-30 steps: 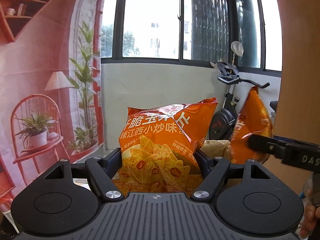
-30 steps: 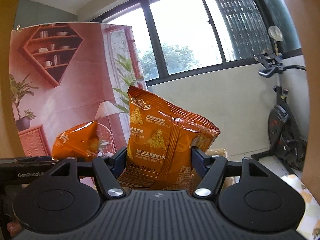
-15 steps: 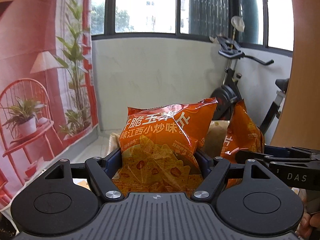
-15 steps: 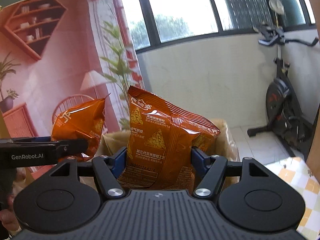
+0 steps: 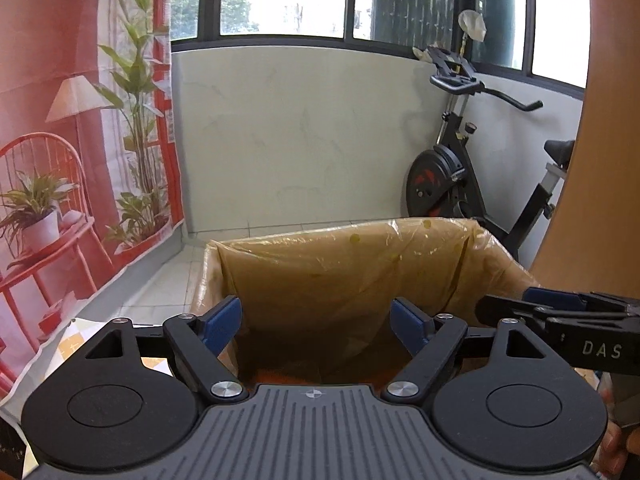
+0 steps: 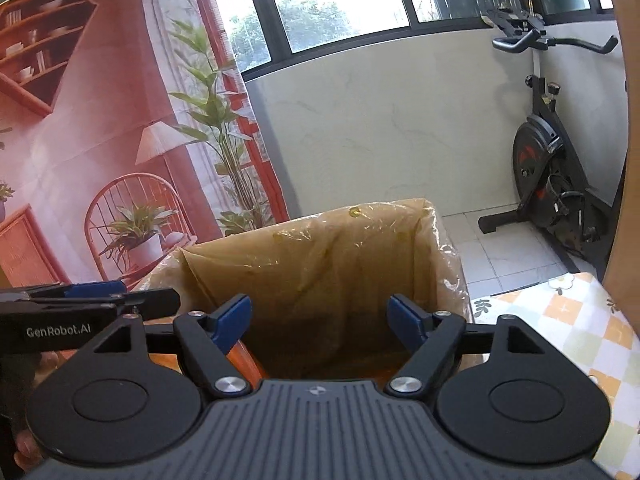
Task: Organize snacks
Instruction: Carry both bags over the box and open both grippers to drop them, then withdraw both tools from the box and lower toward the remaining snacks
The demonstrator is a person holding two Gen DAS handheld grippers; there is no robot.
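Note:
A cardboard box lined with yellowish plastic film (image 5: 340, 248) (image 6: 320, 236) stands straight ahead of both grippers. My left gripper (image 5: 316, 320) hangs over its near rim, open, with nothing between its blue pads. Beside it, my right gripper (image 6: 320, 320) is over the same box; its jaws are opening and the gap between them is bare. Slivers of orange snack bag (image 5: 288, 378) (image 6: 244, 360) show low inside the box, just past the gripper bodies. Each gripper appears at the edge of the other's view: the right gripper (image 5: 560, 316), the left gripper (image 6: 100, 300).
A black exercise bike (image 5: 460, 168) (image 6: 552, 184) stands on the tiled floor at the back right. A printed red backdrop (image 5: 60, 140) hangs on the left. A checked tablecloth (image 6: 560, 320) lies right of the box. A wooden panel (image 5: 608, 120) borders the right side.
Both orange snack bags have left the jaws and dropped into the box. Both grippers have tipped downward toward the box, and their jaws stand wider than before.

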